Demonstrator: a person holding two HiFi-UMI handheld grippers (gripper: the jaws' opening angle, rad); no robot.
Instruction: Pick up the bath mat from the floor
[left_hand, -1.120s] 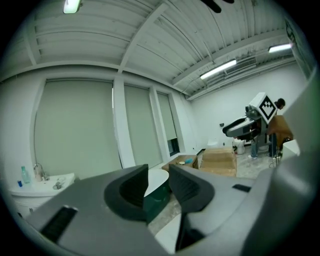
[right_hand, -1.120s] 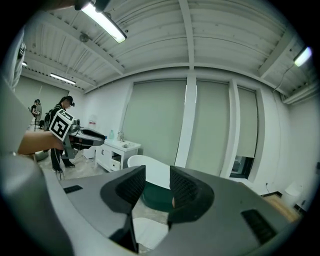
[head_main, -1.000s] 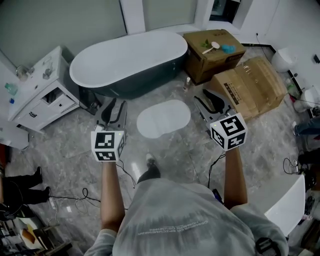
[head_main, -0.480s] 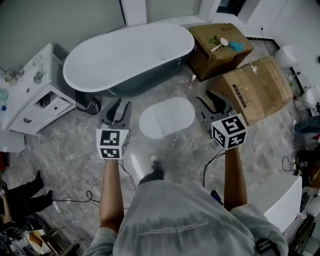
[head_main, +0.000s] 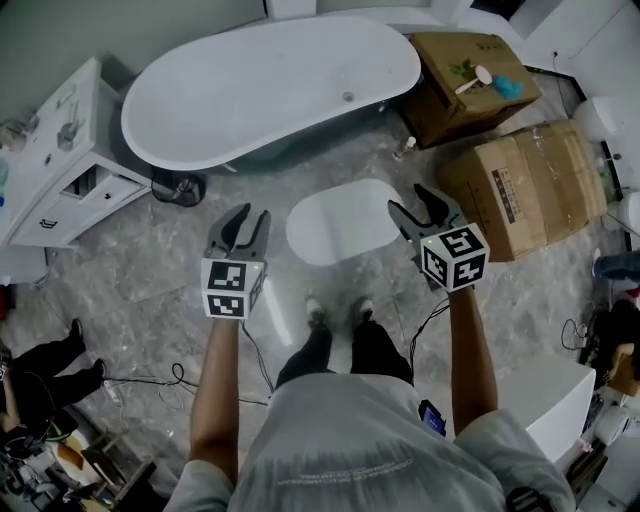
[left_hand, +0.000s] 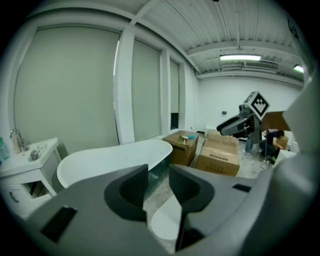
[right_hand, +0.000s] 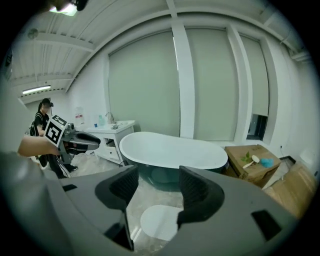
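Note:
The bath mat (head_main: 345, 220), a white oval, lies flat on the grey marble floor in front of the bathtub, between my two grippers. My left gripper (head_main: 254, 215) is held above the floor to the mat's left, its jaws a little apart and empty. My right gripper (head_main: 408, 200) hovers at the mat's right edge; its jaws are opening with nothing between them. The left gripper view shows the mat (left_hand: 165, 222) below the jaws (left_hand: 158, 177). The right gripper view has the mat (right_hand: 157, 222) low between its fingers (right_hand: 152, 182).
A white bathtub (head_main: 270, 85) stands behind the mat. Two cardboard boxes (head_main: 470, 75) (head_main: 535, 190) sit at the right, with a small bottle (head_main: 405, 148) near them. A white vanity (head_main: 60, 170) is at the left. Cables (head_main: 150, 385) trail on the floor. The person's feet (head_main: 335, 310) are just short of the mat.
The person has stepped forward, both feet now side by side near the mat. Both grippers came closer to the mat's sides. The right gripper's jaws stand wider.

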